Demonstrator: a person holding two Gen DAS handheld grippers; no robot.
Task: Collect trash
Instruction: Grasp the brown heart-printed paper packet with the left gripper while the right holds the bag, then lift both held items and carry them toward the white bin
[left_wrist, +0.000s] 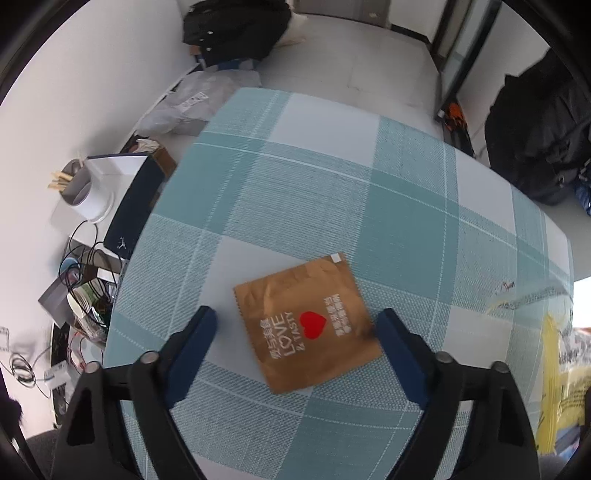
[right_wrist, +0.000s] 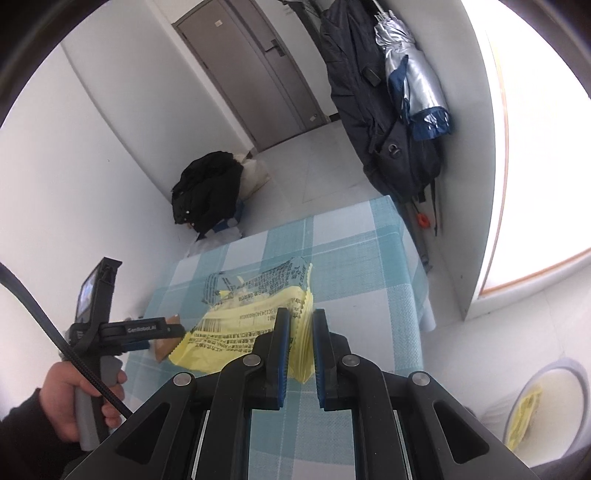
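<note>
Yellow wrapper (right_wrist: 236, 325) pinched in right tongs (right_wrist: 301, 325), partly hiding brown packet (right_wrist: 164, 345).

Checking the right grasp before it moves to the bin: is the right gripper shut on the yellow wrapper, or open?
Shut on it. The right gripper has its jaws pressed against the pleated edge of the yellow wrapper, above the checked tablecloth.

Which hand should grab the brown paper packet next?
Left. The left tool is open right around the flat brown paper packet, while the right tool is already pinching the yellow plastic wrapper.
</note>
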